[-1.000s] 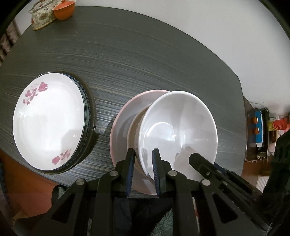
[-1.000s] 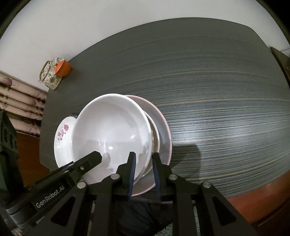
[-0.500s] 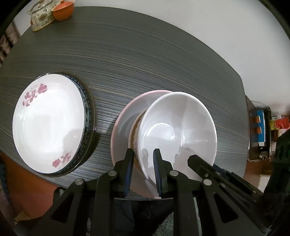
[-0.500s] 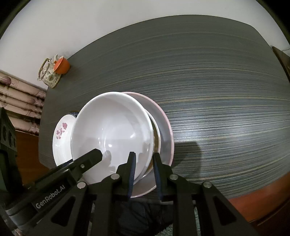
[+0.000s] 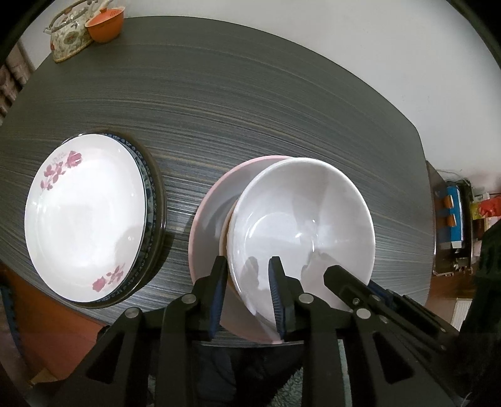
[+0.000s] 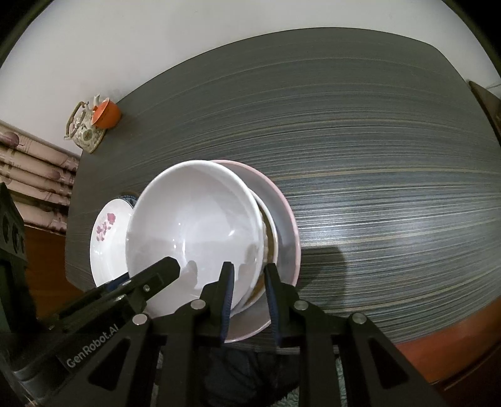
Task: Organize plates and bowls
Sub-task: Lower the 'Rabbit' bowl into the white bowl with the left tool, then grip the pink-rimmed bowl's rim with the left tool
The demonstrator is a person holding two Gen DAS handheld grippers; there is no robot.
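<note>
A large white bowl (image 5: pixel 300 219) sits tilted on a smaller bowl (image 6: pixel 270 238) inside a pink plate (image 5: pixel 213 213) near the table's front edge. My left gripper (image 5: pixel 247 281) is shut on the white bowl's near rim on its left side. My right gripper (image 6: pixel 249 281) is shut on the same rim of the white bowl (image 6: pixel 194 228) on its right side, over the pink plate (image 6: pixel 286 231). A white plate with pink flowers (image 5: pixel 84 216) lies on a dark-rimmed plate (image 5: pixel 153 200) to the left, and shows in the right wrist view (image 6: pixel 106 238).
A floral teapot (image 5: pixel 67 34) and an orange cup (image 5: pixel 105 23) stand at the table's far left corner, also in the right wrist view (image 6: pixel 84 128). The dark striped table (image 6: pixel 375 162) stretches behind and to the right. A low shelf with boxes (image 5: pixel 454 219) stands beyond its right edge.
Both grippers keep their hold on the white bowl. The bowl has settled slightly lower and closer onto the stack in the pink plate.
</note>
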